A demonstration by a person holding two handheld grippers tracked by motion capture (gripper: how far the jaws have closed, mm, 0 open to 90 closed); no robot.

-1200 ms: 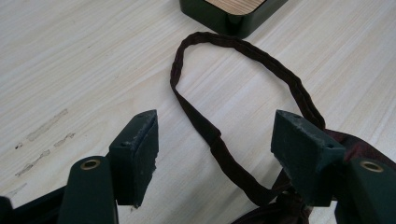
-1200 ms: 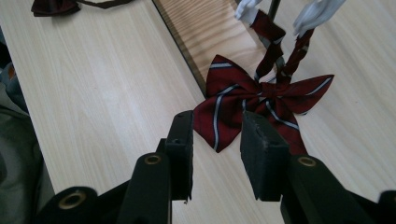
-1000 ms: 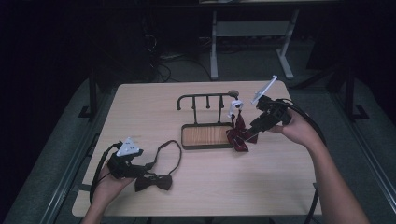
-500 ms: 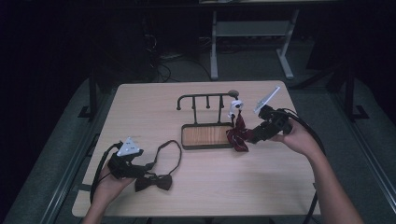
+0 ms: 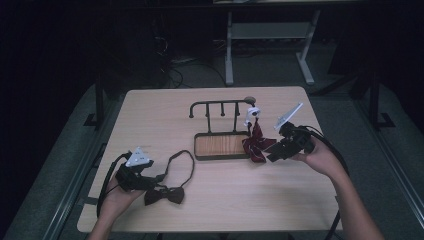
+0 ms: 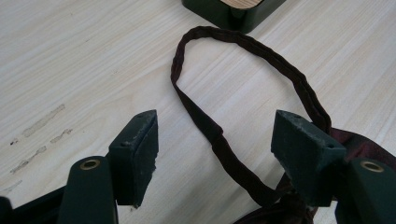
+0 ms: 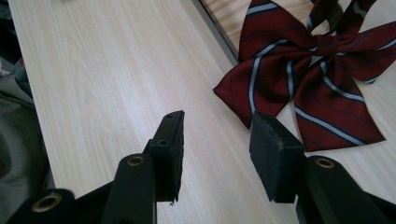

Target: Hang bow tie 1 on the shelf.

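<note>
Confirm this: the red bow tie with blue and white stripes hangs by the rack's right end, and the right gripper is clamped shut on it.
Not quite. The red bow tie with blue and white stripes does hang by the right end of the dark metal rack with a wooden base, but the right gripper is not clamped on it. The right gripper view shows its jaws apart, having just been opening, with nothing between them.

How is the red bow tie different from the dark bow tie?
The red bow tie has pale stripes; the dark bow tie looks plain. The red bow tie lies by the stand, with one wing on the stand's base; the dark bow tie lies flat at the near edge of the table, away from it. The dark bow tie's neck strap makes an open loop on the table; the red bow tie's strap is hard to make out. Both are fabric bow ties.
</note>
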